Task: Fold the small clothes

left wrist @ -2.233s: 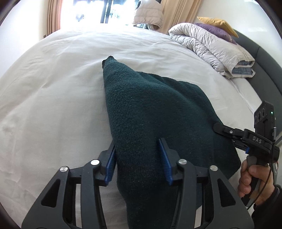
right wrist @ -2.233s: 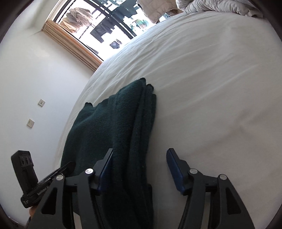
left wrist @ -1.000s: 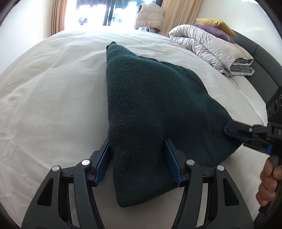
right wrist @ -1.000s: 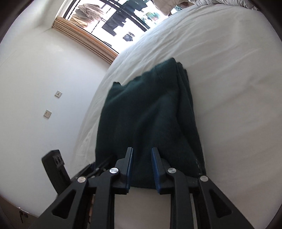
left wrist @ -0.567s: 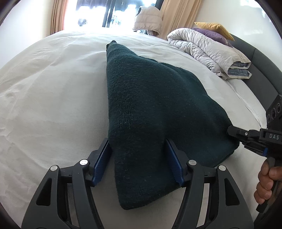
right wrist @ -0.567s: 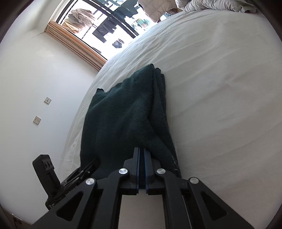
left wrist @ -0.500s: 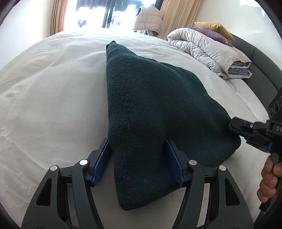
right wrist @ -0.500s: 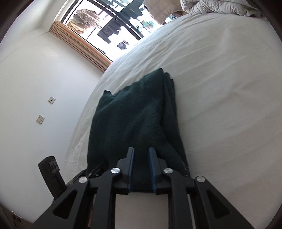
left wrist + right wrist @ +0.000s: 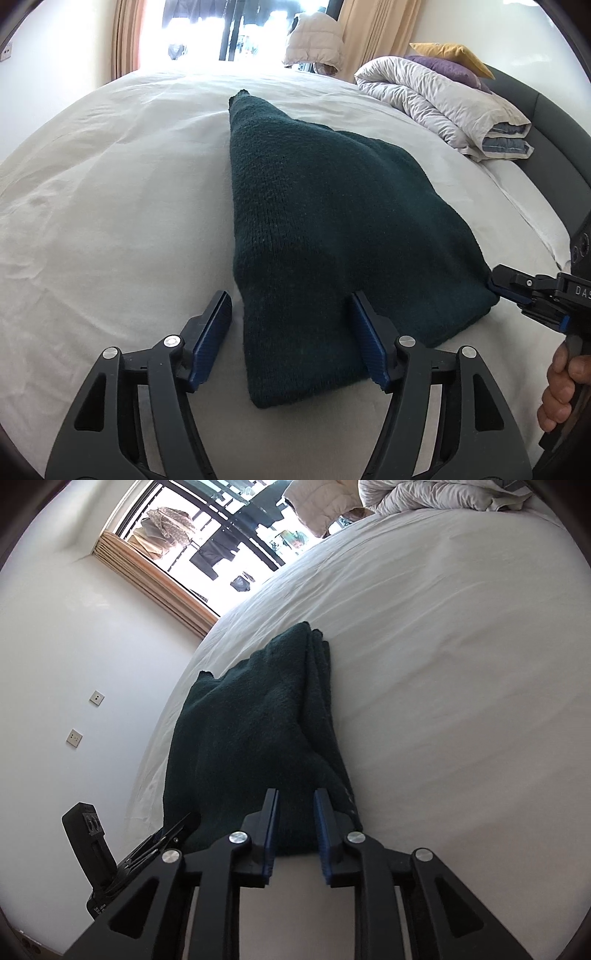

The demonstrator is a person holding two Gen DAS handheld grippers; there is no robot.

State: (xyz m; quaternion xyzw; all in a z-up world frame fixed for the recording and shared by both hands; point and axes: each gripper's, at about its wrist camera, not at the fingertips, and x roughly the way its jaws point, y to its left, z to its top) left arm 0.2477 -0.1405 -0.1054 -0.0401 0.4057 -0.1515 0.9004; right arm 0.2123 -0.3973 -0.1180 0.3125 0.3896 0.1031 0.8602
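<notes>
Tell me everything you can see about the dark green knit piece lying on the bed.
The dark green knit garment looks thick and woolly, folded into stacked layers whose edges show along one side in the right wrist view. It lies flat on the white bed sheet, tapering to a point toward the window. The left tool is open, straddling its near corner; the right tool, slightly open, sits at another near corner.

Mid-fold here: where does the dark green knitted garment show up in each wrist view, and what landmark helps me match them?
Left wrist view: the dark green knitted garment fills the centre, its near corner between the open left gripper.
Right wrist view: the garment lies centre-left, its near edge between the slightly parted fingers of the right gripper.
Shared landmark: the rumpled pale duvet, upper right in both.
</notes>
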